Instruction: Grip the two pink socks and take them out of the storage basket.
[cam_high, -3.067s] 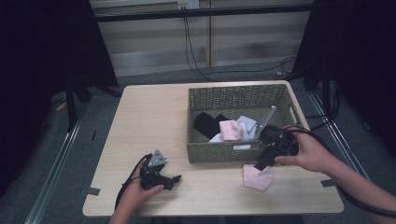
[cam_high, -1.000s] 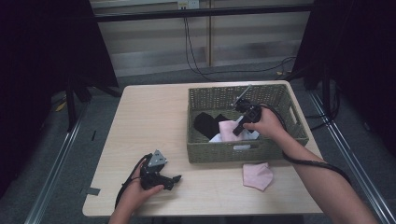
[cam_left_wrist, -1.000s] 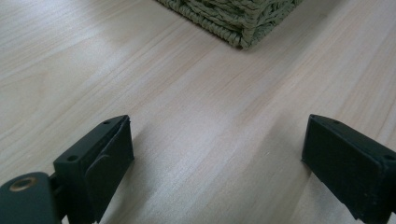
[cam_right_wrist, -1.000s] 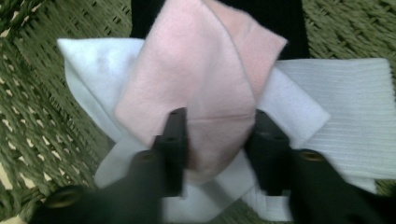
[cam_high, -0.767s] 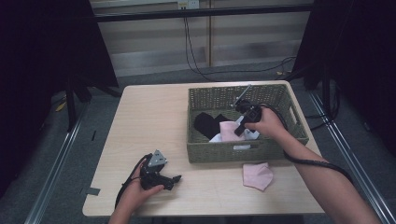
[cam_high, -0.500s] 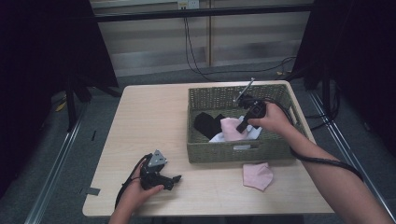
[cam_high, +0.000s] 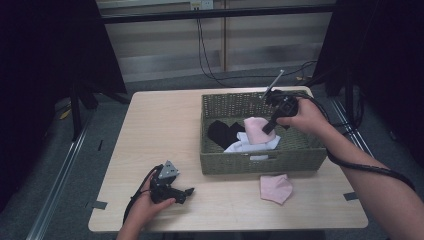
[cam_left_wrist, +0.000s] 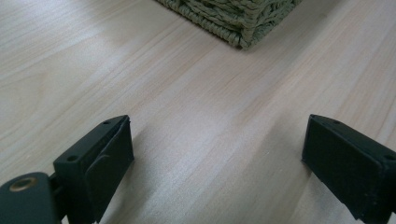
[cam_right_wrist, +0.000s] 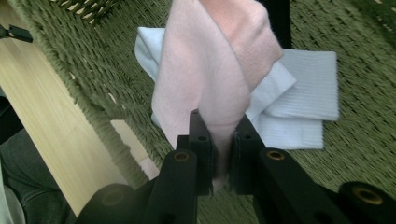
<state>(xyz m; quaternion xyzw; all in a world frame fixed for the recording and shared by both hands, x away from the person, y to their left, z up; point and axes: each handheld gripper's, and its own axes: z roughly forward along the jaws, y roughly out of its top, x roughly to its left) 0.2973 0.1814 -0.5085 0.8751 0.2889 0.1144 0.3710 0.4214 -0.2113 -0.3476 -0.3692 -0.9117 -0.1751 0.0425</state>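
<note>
Because its jaws pinch the pink sock (cam_right_wrist: 210, 79) tightly, the right gripper (cam_right_wrist: 218, 154) holds it above the basket (cam_high: 260, 162); the left gripper (cam_left_wrist: 217, 154) rests wide open, holding nothing.

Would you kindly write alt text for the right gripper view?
The right gripper pinches a soft pink cloth between its black jaws, above a folded white cloth lying in the green woven basket. A strip of light wooden table shows beyond the basket wall.
</note>
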